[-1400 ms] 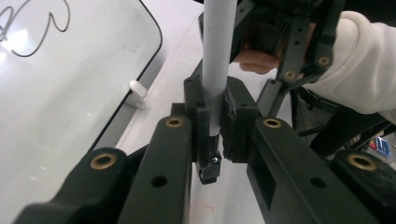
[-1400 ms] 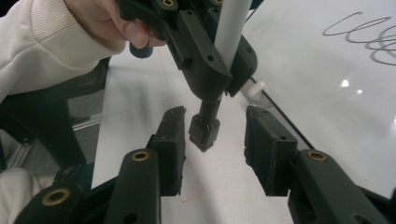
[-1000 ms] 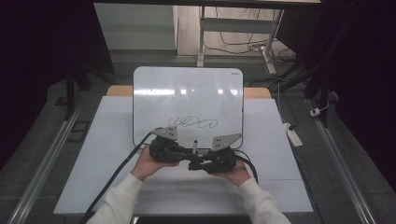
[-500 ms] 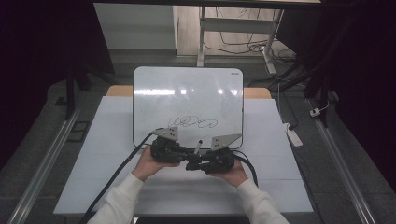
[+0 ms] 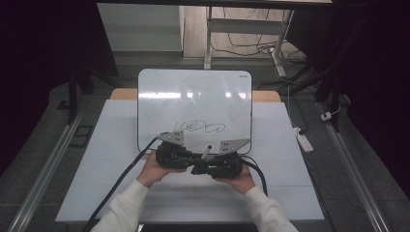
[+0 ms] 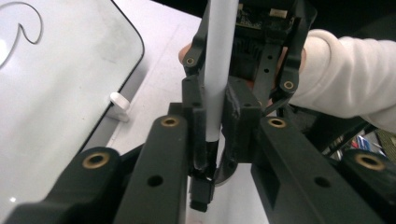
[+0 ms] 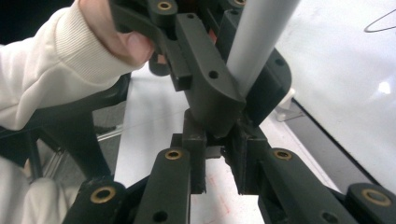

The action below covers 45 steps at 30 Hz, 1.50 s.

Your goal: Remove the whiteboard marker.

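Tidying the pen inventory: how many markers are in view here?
1. A white-barrelled marker sits between the two hand-held grippers, at the near edge of the whiteboard. Others may be hidden under the hands.

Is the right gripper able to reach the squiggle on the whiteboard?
Probably yes. The squiggle lies just past the right gripper, with only bare whiteboard between. Its jaws have just been closing on the marker, though.

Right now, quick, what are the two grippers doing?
Left gripper: jaws closed on the marker, just eased open slightly.
Right gripper: jaws just tightened on the marker's dark end.
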Tool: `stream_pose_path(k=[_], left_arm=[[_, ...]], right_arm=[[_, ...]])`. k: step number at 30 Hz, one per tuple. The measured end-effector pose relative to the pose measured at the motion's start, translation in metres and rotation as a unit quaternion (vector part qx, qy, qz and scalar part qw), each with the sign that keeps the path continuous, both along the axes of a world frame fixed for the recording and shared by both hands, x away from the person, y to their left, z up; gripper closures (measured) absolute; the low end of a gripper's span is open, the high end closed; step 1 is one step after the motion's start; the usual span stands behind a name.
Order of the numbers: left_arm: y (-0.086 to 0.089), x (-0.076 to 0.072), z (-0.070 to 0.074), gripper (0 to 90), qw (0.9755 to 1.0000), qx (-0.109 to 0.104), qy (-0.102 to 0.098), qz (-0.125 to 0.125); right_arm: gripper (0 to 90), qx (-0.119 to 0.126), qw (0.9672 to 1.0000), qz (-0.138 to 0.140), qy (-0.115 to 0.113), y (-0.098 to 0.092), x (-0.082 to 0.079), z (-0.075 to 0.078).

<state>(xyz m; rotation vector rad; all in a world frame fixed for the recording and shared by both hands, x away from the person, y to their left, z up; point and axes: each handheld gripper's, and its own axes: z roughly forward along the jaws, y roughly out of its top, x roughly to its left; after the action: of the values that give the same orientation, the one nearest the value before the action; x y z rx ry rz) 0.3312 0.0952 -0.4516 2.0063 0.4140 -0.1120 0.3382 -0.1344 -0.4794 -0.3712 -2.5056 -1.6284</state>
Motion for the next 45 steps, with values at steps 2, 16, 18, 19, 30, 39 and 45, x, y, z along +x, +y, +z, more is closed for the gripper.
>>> stream_pose_path(k=[2, 16, 18, 19, 30, 39, 45], left_arm=[[0.000, 0.000, 0.000, 69.9, 1.0000, 0.000, -0.002, 0.008], [0.041, -0.031, 0.015, 35.6, 0.9869, 0.046, -0.069, 0.139], [0.053, -0.039, 0.009, 34.8, 0.9829, 0.051, -0.068, 0.163], [0.059, -0.042, 0.005, 33.1, 0.9794, 0.058, -0.069, 0.181], [0.119, -0.079, -0.046, 30.5, 0.9587, 0.081, -0.029, 0.271], [0.133, -0.087, -0.060, 27.6, 0.9480, 0.086, -0.029, 0.305], [0.137, -0.088, -0.061, 27.4, 0.9439, 0.082, -0.031, 0.318]], right_arm=[[77.5, 0.000, 1.0000, -0.005, -0.005, 0.001, -0.001, 0.000], [77.5, 0.015, 0.9974, -0.065, -0.029, -0.013, 0.003, 0.004], [77.5, 0.021, 0.9960, -0.079, -0.036, -0.016, 0.004, 0.006], [77.5, 0.026, 0.9943, -0.095, -0.043, -0.019, 0.005, 0.008], [77.5, 0.056, 0.9837, -0.158, -0.065, -0.031, 0.013, 0.018], [77.5, 0.069, 0.9718, -0.211, -0.080, -0.022, 0.022, 0.030], [77.5, 0.075, 0.9650, -0.236, -0.086, -0.007, 0.037, 0.035]])
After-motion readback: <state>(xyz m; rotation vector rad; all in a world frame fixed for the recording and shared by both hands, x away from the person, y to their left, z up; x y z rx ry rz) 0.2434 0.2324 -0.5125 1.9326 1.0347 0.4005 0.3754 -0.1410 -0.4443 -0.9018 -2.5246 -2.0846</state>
